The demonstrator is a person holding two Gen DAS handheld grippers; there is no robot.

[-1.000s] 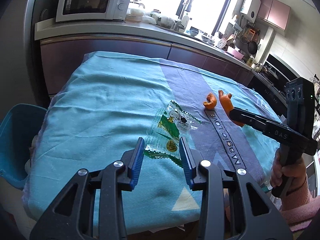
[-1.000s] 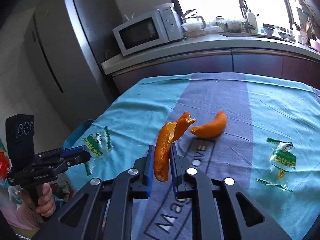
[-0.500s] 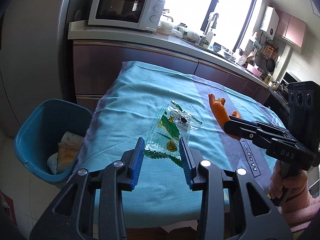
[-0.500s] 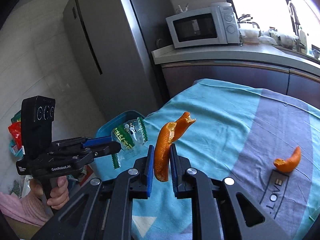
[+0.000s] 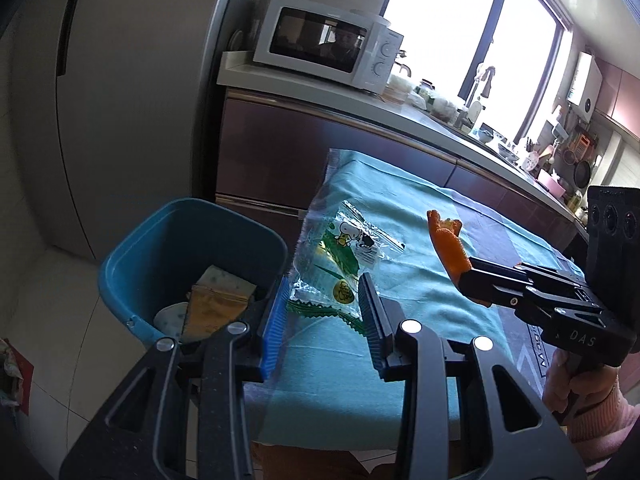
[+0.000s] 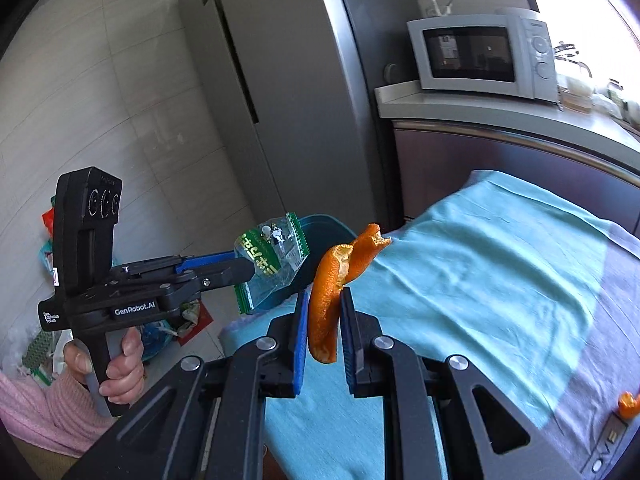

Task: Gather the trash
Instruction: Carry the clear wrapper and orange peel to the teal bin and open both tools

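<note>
Bench (image 6: 500, 280) covered by teal cloth (image 5: 408, 276) with a grey-purple printed stripe (image 6: 624, 344) (lettering partly visible). One small orange peel piece (image 6: 628, 405) lies on the stripe near the right edge of the right wrist view. Blue bin (image 5: 160, 248) stands on the tiled floor (image 5: 52, 312) just beside the bench end, trash inside.

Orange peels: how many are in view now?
2. One peel is held in the right gripper; a small piece lies on the cloth. More may be hidden.

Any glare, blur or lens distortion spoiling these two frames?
Left wrist view: the window is blown out white, the grey refrigerator bows from fisheye, and the clear plastic snack wrapper stays sharp. Right wrist view: glare at upper right, and the orange peel strip is crisp.
</note>
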